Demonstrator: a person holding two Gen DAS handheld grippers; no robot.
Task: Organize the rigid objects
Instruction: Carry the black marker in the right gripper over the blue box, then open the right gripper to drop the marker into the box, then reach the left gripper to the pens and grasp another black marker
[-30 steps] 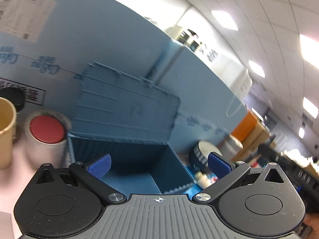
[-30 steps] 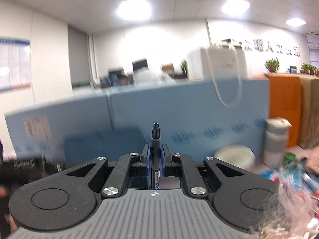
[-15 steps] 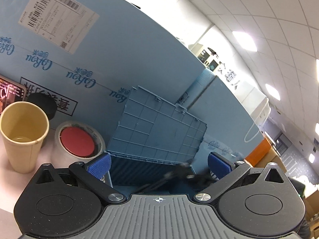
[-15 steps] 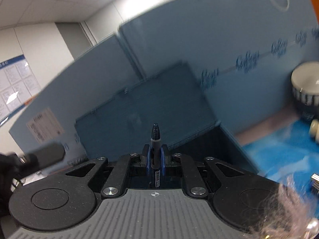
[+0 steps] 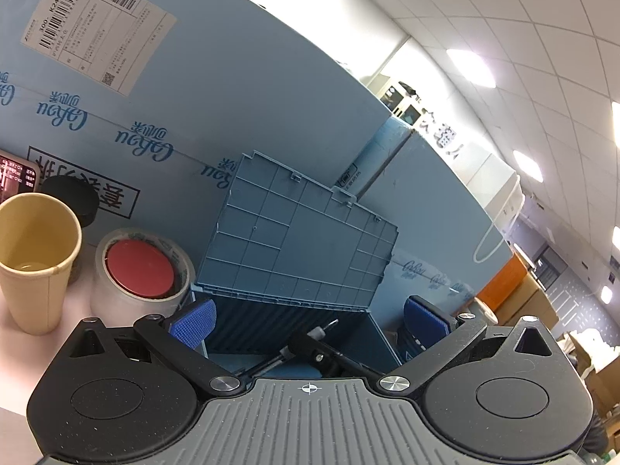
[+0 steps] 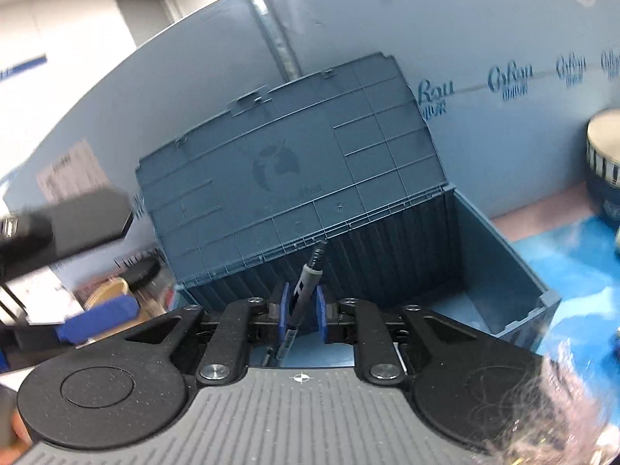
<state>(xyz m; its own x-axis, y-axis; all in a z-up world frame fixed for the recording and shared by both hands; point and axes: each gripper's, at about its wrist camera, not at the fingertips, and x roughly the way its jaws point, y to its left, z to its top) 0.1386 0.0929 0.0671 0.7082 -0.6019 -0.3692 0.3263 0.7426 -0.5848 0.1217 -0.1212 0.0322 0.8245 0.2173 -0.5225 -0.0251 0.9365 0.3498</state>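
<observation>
A blue-grey storage box (image 6: 500, 255) stands open with its lid (image 6: 286, 170) leaning back against a blue panel. My right gripper (image 6: 301, 310) is over the box's open top. A black and grey pen (image 6: 306, 283) sits between its jaws, which stand slightly apart, and the pen tilts to the right. My left gripper (image 5: 310, 319) is open and empty, just in front of the same box (image 5: 372, 333). The right gripper's front and the pen tip (image 5: 323, 329) show between the left fingers.
A paper cup (image 5: 35, 259) and a tape roll with a red lid (image 5: 139, 271) stand left of the box. A black cap (image 5: 73, 197) sits behind them. A striped round container (image 6: 604, 155) stands right of the box on a blue sheet (image 6: 573, 248).
My right gripper has swung down from facing the room to over the open box. Its jaws have parted a little and the pen now tilts. The left gripper shifted slightly; the right one entered its view.
</observation>
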